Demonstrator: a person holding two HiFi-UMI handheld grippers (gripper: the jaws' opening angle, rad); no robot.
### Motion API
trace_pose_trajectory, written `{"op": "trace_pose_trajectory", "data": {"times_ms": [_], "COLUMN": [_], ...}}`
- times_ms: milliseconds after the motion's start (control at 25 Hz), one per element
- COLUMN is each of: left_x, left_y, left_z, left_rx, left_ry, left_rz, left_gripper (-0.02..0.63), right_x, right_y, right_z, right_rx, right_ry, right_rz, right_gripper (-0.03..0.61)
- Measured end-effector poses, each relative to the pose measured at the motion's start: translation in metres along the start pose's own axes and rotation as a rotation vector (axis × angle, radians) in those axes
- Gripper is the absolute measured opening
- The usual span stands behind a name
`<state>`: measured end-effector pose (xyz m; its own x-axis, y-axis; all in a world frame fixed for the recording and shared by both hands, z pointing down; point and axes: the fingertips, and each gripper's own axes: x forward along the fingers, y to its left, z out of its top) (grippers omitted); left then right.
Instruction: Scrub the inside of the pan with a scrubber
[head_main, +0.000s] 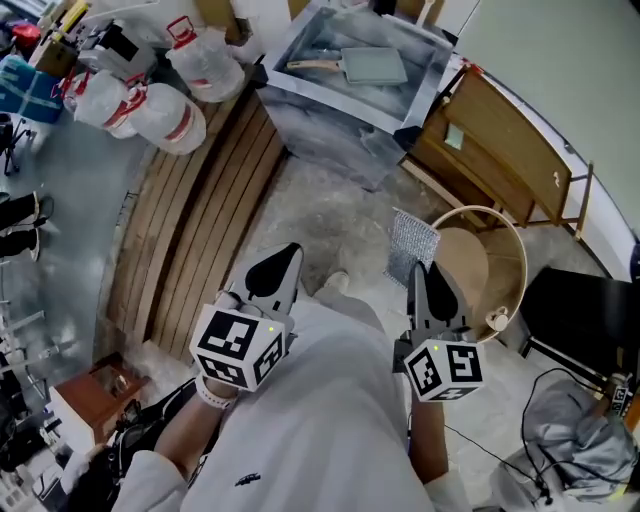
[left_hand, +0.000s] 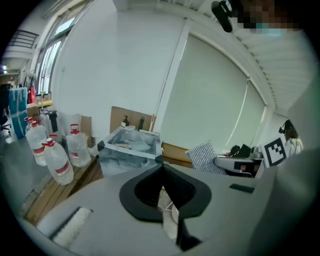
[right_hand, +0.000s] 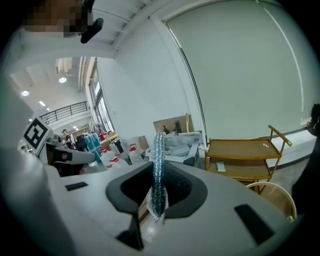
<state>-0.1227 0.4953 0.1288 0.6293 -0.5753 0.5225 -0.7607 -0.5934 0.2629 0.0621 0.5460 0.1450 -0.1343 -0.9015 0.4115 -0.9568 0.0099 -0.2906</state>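
None of the scrubbing appears done. The right gripper clamps the scrubber; the left gripper is closed, empty. The pan lies inside the basin, both grippers well short of the basin.

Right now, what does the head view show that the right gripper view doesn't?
Head view only: the right gripper with its black-and-white marker cube, and the silvery mesh scrubber face-on as a flat square. Right gripper view only: the pale window blind, the ceiling lights, and the tongs shut on the scrubber, seen edge-on. Both: the grey tub, the clear red-capped water bottles and the slatted wooden trolley.
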Motion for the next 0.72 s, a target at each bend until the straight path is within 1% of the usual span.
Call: {"op": "trace_pose_trajectory", "data": {"times_ms": [240, 400, 600, 720], "left_x": [0.013, 0.021, 0.038, 0.053], "left_y": [-0.008, -0.008, 0.008, 0.019], "left_z": [-0.003, -0.001, 0.006, 0.013], "left_rx": [0.008, -0.006, -0.034, -0.058], "left_ry": [0.017, 0.021, 0.03, 0.033], "left_rz": [-0.015, -0.006, 0.005, 0.007], "left_gripper": [-0.005, -0.005, -0.005, -0.006], "right_x": [0.0, 0.007, 0.032, 0.053], "right_y": [-0.009, -0.014, -0.017, -0.02], "right_z": [0.008, 0.012, 0.022, 0.031], "right_rx": [0.005, 0.01, 0.014, -0.002], "right_ry": [-0.036, -0.028, -0.012, -0.004], "right_rz": [0.0, 0.008, 0.015, 0.024], "right_gripper": [0.048, 0.048, 0.048, 0.048]}}
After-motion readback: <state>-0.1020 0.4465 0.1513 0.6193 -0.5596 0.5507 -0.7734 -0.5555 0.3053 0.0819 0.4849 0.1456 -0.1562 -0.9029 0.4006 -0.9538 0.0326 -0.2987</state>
